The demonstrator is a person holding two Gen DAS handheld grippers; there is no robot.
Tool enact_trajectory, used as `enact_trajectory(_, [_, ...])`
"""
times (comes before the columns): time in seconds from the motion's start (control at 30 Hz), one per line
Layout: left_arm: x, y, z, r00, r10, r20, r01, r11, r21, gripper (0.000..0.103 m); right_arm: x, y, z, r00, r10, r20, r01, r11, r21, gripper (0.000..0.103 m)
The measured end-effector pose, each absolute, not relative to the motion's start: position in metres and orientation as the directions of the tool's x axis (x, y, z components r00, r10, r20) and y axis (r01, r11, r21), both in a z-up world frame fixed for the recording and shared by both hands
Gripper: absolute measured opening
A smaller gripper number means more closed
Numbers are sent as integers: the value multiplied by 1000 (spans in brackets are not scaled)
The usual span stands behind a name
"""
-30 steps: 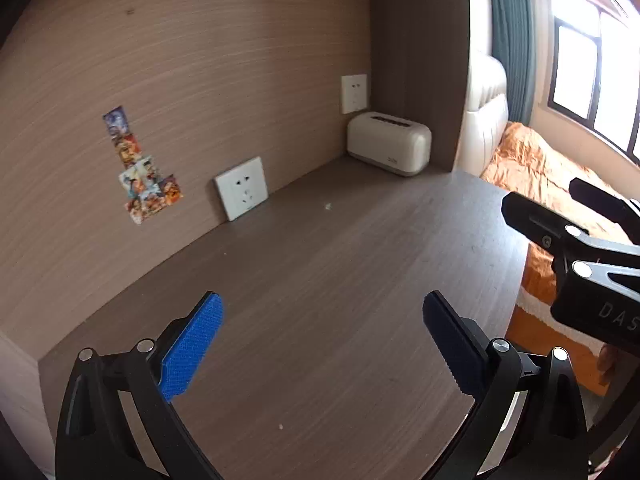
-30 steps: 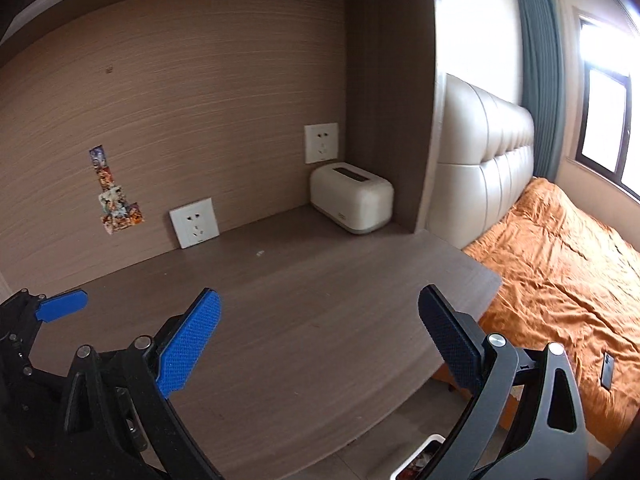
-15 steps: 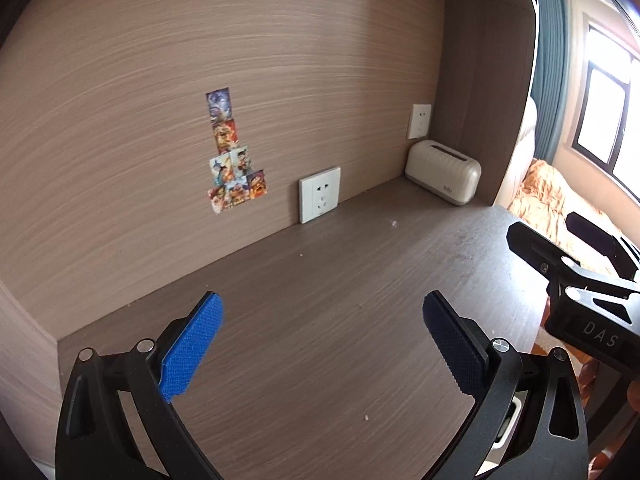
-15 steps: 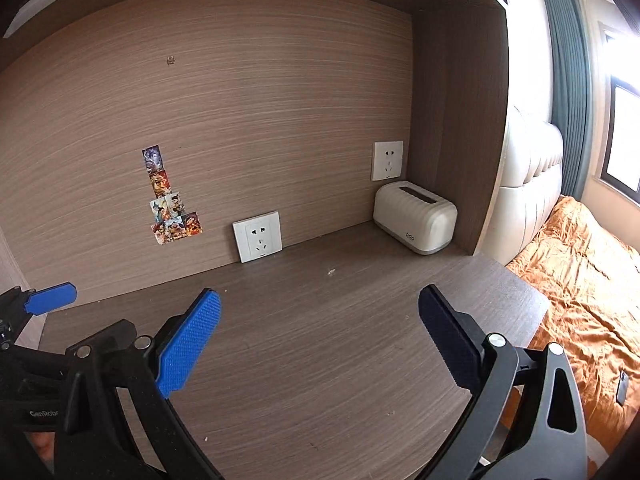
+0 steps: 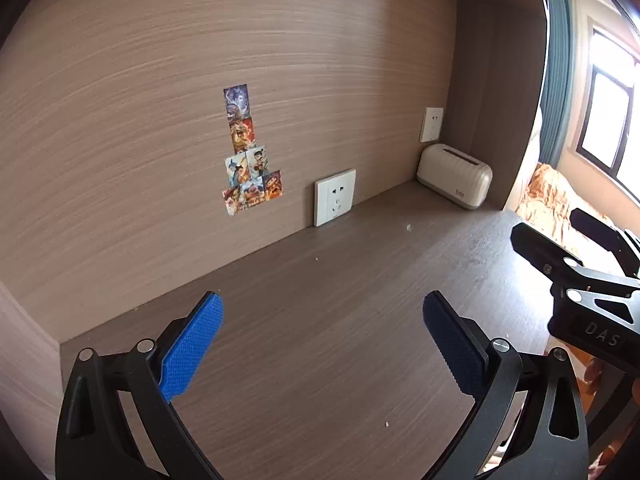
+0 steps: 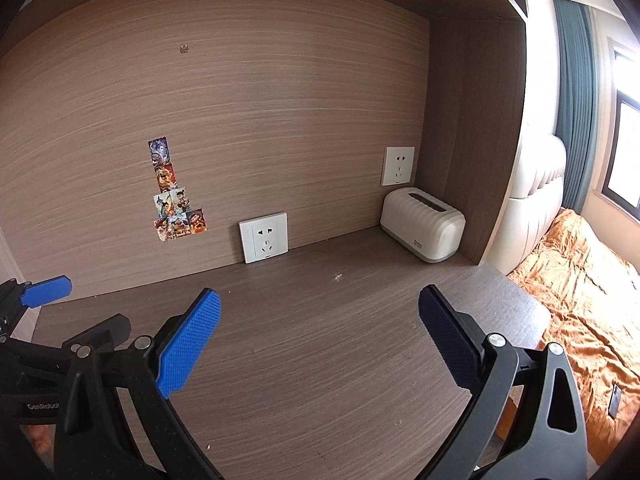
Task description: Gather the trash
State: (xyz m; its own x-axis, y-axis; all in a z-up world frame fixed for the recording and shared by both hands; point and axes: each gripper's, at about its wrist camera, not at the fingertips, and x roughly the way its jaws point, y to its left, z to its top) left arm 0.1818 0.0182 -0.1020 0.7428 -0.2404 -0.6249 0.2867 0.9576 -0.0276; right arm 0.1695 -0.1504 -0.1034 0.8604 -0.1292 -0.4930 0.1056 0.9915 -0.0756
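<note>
Crumbs (image 6: 338,277) lie scattered on desk (image 6: 320,340) near cream tissue box (image 6: 422,224). Left gripper (image 5: 322,344) and right gripper (image 6: 320,340) both spread wide, empty, above desk.

A tiny white scrap (image 6: 338,277) of trash lies flat on the brown wooden desk (image 6: 320,340). It looks like a small crumpled bit of paper. From the middle of the desk it sits at about 1 o'clock, toward the back wall, between the low white wall socket (image 6: 264,237) and the cream box (image 6: 422,224), and it touches neither. A much smaller pale crumb (image 6: 397,422) lies at about 5 o'clock, near the front edge. It is too small to tell what it is.
</note>
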Motion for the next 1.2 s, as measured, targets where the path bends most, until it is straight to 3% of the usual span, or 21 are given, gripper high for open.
enact_trajectory(0.87, [205, 13, -108, 727, -264, -634, 315, 949, -35, 98, 202, -144, -119, 806, -166, -568, 116, 986, -123, 99])
enact_trajectory(1.2, [227, 36, -127, 711, -226, -666, 251, 966, -60, 98, 231, -122, -135, 775, -167, -609, 94, 984, -149, 99])
